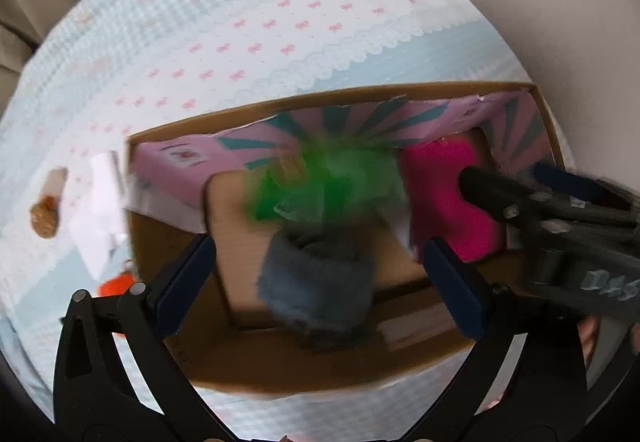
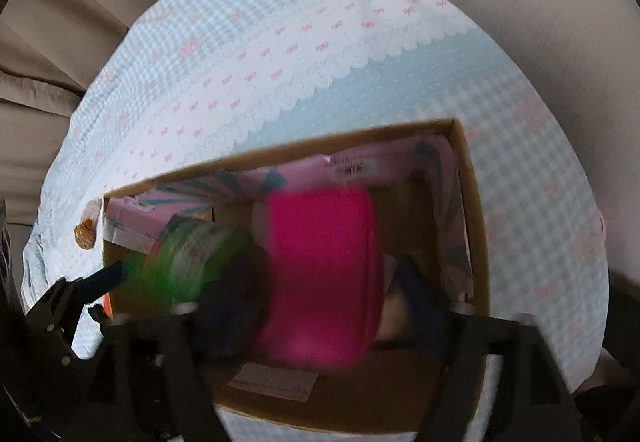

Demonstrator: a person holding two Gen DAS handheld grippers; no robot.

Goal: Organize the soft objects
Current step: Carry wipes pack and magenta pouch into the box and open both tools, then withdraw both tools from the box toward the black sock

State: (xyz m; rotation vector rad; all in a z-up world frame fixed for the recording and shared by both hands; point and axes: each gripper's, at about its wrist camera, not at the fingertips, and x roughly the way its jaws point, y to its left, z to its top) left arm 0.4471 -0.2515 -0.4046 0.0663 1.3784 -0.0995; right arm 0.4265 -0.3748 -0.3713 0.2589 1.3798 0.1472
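Already three soft things sit inside the cardboard box (image 1: 548, 121): a green fluffy toy (image 1: 320, 181) in the middle, a grey-blue fuzzy toy (image 1: 316, 282) just near of it, and a pink plush (image 1: 444, 193) to their right. Both tools hang over the box, pointing down. The left gripper (image 1: 316, 254) has its fingers spread wide either side of the grey-blue toy, not pressing it. The right gripper (image 2: 320, 302) is likewise spread around the pink plush, apparently released. Outside, on the checked cloth (image 1: 240, 21) to the left, a small brown item (image 1: 44, 217) and something orange (image 1: 116, 286) remain, perhaps still to be gathered.
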